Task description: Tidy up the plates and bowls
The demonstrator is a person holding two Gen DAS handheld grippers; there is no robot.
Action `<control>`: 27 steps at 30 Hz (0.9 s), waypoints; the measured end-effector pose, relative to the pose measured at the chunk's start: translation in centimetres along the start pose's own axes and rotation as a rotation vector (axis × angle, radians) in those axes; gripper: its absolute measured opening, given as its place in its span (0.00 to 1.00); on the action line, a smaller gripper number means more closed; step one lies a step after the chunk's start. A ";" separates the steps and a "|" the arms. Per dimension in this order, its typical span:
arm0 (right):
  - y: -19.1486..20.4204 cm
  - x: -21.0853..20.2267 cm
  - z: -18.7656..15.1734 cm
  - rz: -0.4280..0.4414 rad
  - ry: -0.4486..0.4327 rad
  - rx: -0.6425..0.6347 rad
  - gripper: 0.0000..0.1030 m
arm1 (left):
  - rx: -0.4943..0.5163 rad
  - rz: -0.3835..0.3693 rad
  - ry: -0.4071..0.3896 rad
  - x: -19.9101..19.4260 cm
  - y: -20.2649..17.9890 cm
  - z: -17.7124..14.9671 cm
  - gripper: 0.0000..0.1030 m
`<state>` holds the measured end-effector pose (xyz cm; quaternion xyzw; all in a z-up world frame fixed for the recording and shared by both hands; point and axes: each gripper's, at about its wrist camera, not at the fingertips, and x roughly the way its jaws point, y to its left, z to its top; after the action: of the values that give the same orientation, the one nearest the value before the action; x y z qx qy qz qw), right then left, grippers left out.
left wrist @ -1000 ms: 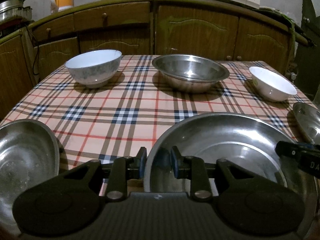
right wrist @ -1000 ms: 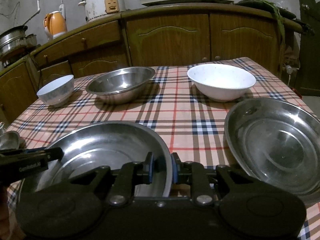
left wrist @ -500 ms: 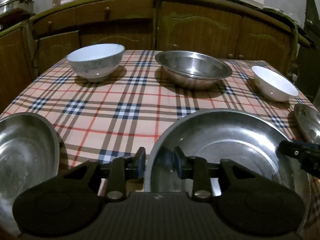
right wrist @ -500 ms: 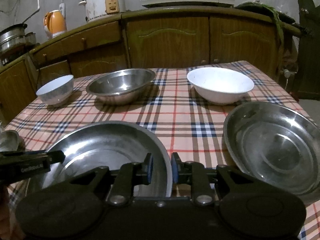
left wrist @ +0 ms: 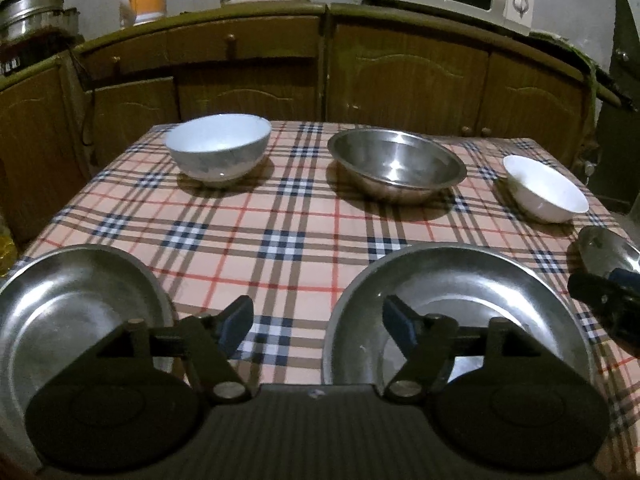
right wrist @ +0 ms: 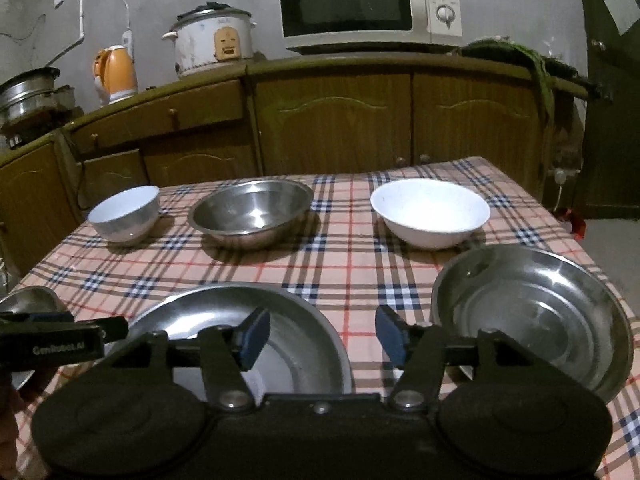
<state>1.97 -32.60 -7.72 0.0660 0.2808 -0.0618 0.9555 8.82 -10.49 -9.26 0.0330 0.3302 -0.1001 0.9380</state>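
Observation:
Three steel plates lie along the near edge of the checked tablecloth (left wrist: 296, 216). The middle plate (left wrist: 460, 300) (right wrist: 288, 344) rests flat on the cloth. My left gripper (left wrist: 316, 322) straddles its left rim with jaws opening and pads clear of the metal. My right gripper (right wrist: 322, 334) straddles its right rim in the same way, jaws opening. The left plate (left wrist: 68, 304) and the right plate (right wrist: 532, 312) sit to either side. At the back stand a bluish-white bowl (left wrist: 218, 148), a steel bowl (left wrist: 396, 164) and a white bowl (left wrist: 544, 188).
Wooden cabinets (right wrist: 336, 128) run behind the table, with a microwave (right wrist: 368, 4), a rice cooker (right wrist: 212, 40) and an orange kettle (right wrist: 114, 72) on top. Steel pots (left wrist: 36, 16) stand at far left. Bare cloth lies between the plates and the bowls.
Both grippers were shut on the middle plate's rims. Both have now opened, let go of the plate and lifted back a little.

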 end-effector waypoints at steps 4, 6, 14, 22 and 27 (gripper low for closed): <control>0.7 -1.1 0.5 0.019 -0.012 -0.009 0.76 | 0.006 0.012 -0.009 -1.5 0.4 0.3 0.77; 1.2 -1.8 0.7 0.032 -0.022 -0.012 0.78 | 0.007 0.017 -0.020 -2.3 0.7 0.5 0.80; 3.4 -3.8 1.1 0.078 -0.034 -0.037 0.78 | 0.005 0.026 -0.070 -5.5 1.7 1.0 0.88; 6.0 -5.4 1.4 0.131 -0.043 -0.057 0.78 | 0.014 0.036 -0.095 -7.5 2.5 0.7 0.89; 7.1 -5.9 1.2 0.156 -0.037 -0.061 0.78 | 0.003 0.047 -0.115 -8.5 3.4 0.8 0.90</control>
<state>-1.20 -25.34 -2.85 0.0576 0.2589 0.0201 0.9640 3.50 -5.86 -3.34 0.0363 0.2749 -0.0805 0.9574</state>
